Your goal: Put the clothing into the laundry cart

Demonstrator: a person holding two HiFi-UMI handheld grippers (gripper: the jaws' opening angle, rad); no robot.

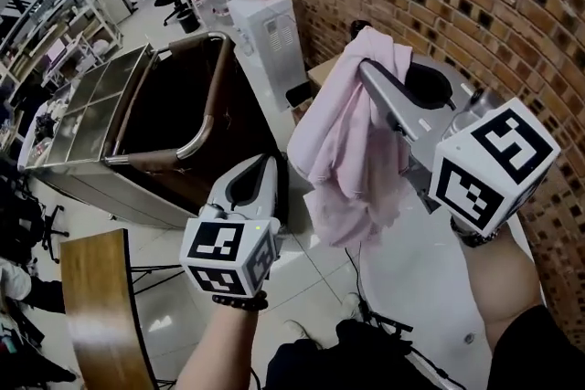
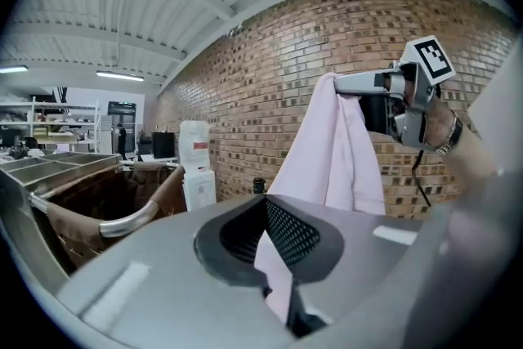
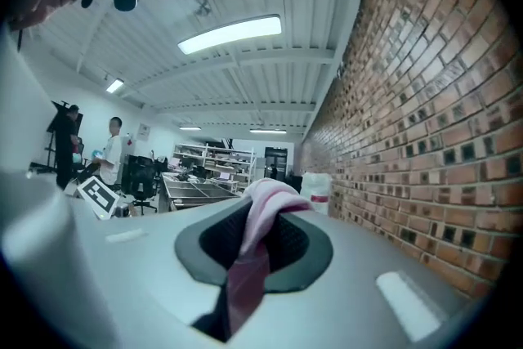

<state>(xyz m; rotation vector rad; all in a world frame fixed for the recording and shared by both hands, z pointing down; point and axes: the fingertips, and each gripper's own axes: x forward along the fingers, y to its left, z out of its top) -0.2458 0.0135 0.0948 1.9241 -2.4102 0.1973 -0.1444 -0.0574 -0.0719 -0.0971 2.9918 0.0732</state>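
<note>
A pale pink garment (image 1: pixel 343 160) hangs in the air in front of the brick wall. My right gripper (image 1: pixel 366 67) is shut on its top fold, and the rest drapes down from the jaws. In the right gripper view the pink cloth (image 3: pixel 257 233) is pinched between the pads and bunches over the tips. My left gripper (image 1: pixel 265 162) is lower and to the left, shut with nothing in it, a little apart from the cloth. In its own view, past the left gripper (image 2: pixel 265 200), the garment (image 2: pixel 339 151) hangs from the right gripper. The brown-lined laundry cart (image 1: pixel 206 137) stands open to the left, beyond the left gripper.
A water dispenser (image 1: pixel 265 32) stands against the brick wall (image 1: pixel 475 5) right behind the cart. A steel trolley with trays (image 1: pixel 82 114) adjoins the cart's left side. A white table (image 1: pixel 430 288) lies under my right arm, with a wooden board (image 1: pixel 105 306) at bottom left. A person (image 3: pixel 110 147) stands far off.
</note>
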